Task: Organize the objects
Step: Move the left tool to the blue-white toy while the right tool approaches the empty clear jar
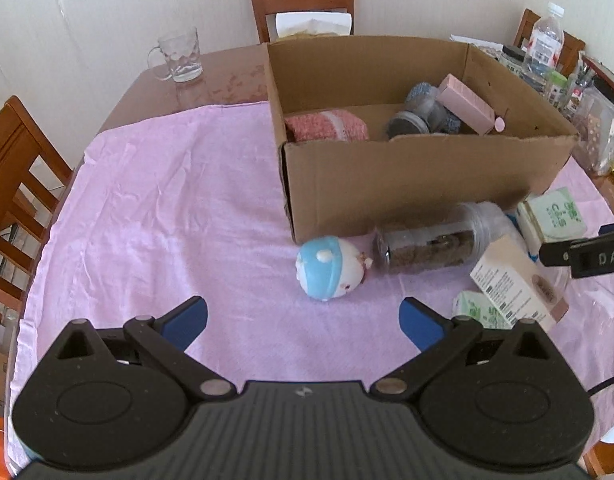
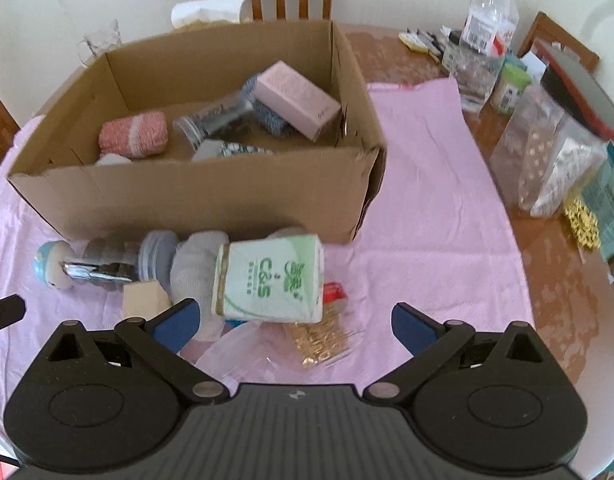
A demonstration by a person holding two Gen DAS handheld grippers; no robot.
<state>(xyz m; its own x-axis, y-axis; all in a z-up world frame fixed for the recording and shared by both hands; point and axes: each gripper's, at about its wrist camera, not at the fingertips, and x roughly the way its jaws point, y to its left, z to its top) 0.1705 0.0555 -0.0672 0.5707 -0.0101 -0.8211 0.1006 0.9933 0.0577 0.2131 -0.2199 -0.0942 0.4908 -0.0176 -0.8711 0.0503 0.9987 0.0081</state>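
- A clear glass mug (image 1: 178,55) with a handle stands on the bare glossy wood behind the cardboard box (image 1: 407,184), off its left corner.
- A soft, wrinkled pink cloth (image 1: 167,200) covers the surface under the box.
- The left tongs (image 1: 303,320) hang spread wide, blue pads apart, holding nothing, in front of the box.
- A smooth egg-shaped toy (image 1: 329,268), blue cap on white, lies on its side just in front of the box's near left corner.
- Touching the toy, a clear plastic jar (image 1: 431,246) of brown grains lies along the box's front wall.
- Inside the box: a fuzzy coral roll (image 1: 327,126) at the left, then a jar (image 1: 415,120), then a pink carton (image 1: 467,104) leaning on blue knit.
- The right tongs (image 2: 295,320) are also wide open and empty; a crinkly green-and-white tissue pack (image 2: 271,280) sits between their pads, in front of the box, beside a grey sock (image 2: 195,268).
- A clear water bottle (image 2: 487,28) stands right of the box.
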